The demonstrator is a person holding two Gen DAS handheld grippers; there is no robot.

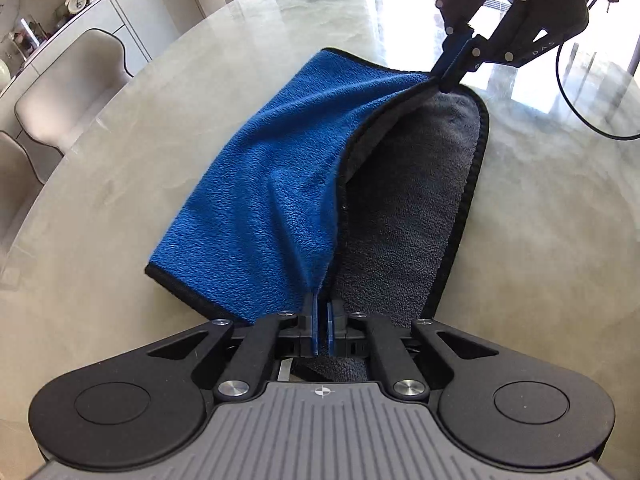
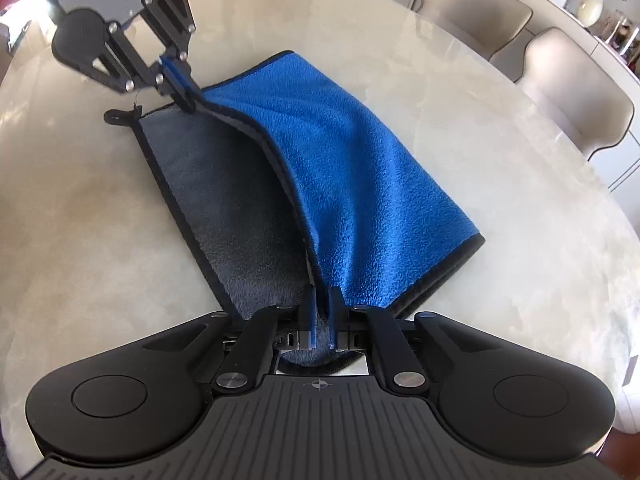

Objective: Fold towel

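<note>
Two grips: left hand-held gripper (image 1: pixel 322 312) pinches the near corner of the blue-and-grey plush microfibre towel (image 1: pixel 260 184); right hand-held gripper (image 2: pixel 322 308) pinches the opposite corner of the same lifted edge. Jaws of both pressed nearly together on the cloth.
Cross-check: each hand-held gripper shows in the other's view, fingers narrowed onto the black-bound hem at the far corner.
Towel position: on the pale, glossy marbled stone counter (image 1: pixel 120 168), lower layer flat with grey side up, upper layer raised between the two grips with blue side outward, like an open flap.
Step, as judged: first fold under way; lifted edge not yet laid on the edge below.
Risk 1: thin pinch at the hem; plush pile is slick, so a corner could slip out if the two grips pull apart and tension the edge.
Risk 2: uneven travel of the two grips would lay the hem skewed, corners not matching.
Risk 3: polished counter gives little friction; dragging the flap could slide the lower layer and bunch the fold line.
Risk 4: slack middle of the flap already creases; lowering it loose could trap a wrinkle.
Materials: towel soft, fuzzy, limp, rectangular, black stitched binding, small hanging loop at one corner. Gripper linkages rigid black, blue finger pads.
Surroundings: beige upholstered chairs (image 2: pixel 576 92) beyond the counter.
</note>
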